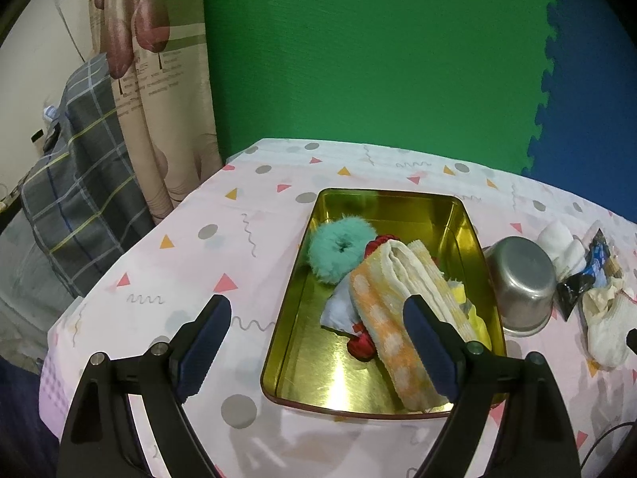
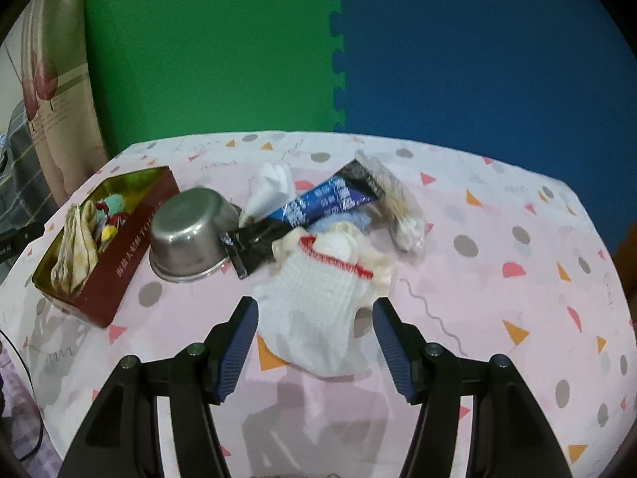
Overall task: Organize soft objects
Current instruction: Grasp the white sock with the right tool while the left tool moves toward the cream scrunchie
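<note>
Tin (image 1: pixel 466 239) on the tablecloth (image 1: pixel 199 271) holding a scrunchie (image 1: pixel 340 253) behind a folded towel (image 1: pixel 392 318), upturned steel bowl (image 2: pixel 191 231) just right of the tin, right again a heap – sachet (image 2: pixel 318 203), cotton-swab bag (image 2: pixel 402 215), knit glove (image 2: pixel 318 310) nearest.

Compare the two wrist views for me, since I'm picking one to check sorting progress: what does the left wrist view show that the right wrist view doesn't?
Only the left wrist view shows the tin's floor, with the teal fluffy scrunchie whole and a red fabric piece, plus the open left claw.

Only the right wrist view shows the tin's red side wall, the bag of cotton swabs, and the open right claw astride the white knit glove.

Both show the gold tin, the orange checked towel, the upturned steel pot and the blue packet.
</note>
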A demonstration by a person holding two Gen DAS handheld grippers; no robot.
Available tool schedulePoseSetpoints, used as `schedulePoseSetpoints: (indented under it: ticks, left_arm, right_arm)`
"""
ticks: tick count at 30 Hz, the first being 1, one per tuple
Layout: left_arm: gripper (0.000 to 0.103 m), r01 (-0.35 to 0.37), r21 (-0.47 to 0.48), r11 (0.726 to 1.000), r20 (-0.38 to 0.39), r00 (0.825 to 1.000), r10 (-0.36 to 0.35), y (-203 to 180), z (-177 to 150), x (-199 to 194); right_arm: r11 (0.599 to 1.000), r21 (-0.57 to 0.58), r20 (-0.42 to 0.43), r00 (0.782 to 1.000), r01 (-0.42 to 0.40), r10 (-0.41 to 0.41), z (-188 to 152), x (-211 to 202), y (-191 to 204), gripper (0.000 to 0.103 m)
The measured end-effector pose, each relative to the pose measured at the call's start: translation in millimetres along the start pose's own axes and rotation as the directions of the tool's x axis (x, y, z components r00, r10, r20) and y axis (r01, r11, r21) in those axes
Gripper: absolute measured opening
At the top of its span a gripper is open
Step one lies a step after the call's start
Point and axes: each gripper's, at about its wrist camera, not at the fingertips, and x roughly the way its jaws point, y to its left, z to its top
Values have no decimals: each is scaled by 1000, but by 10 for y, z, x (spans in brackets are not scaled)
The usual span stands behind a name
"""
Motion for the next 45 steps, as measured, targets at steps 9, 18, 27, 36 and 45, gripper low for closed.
schedulePoseSetpoints:
  ticks: [9, 18, 27, 36, 45]
  left_arm:
    - [86, 0, 21, 1000, -11, 1000, 0, -52, -29, 31]
    - [86, -8, 50, 999, -22, 1000, 9, -93, -55, 75]
    - [86, 2, 52, 999, -25, 1000, 0, -85, -54, 90]
    - [87, -1, 67, 998, -17, 1000, 2, -120, -77, 88]
    - [87, 34, 100, 994, -3, 999, -33, -252, -88, -5]
  right_arm:
    - [1000, 19, -11, 1000, 0, 1, 64, 164, -82, 65]
    - [999, -25, -11, 999, -31, 30, 184, 344, 38, 65]
    - [994, -102, -32, 999, -43, 40, 113, 331, 194, 30]
    - [992, -110, -34, 998, -56, 53, -24, 157, 149, 19]
    - [997, -73, -44, 999, 27, -31, -193, -16, -267, 19]
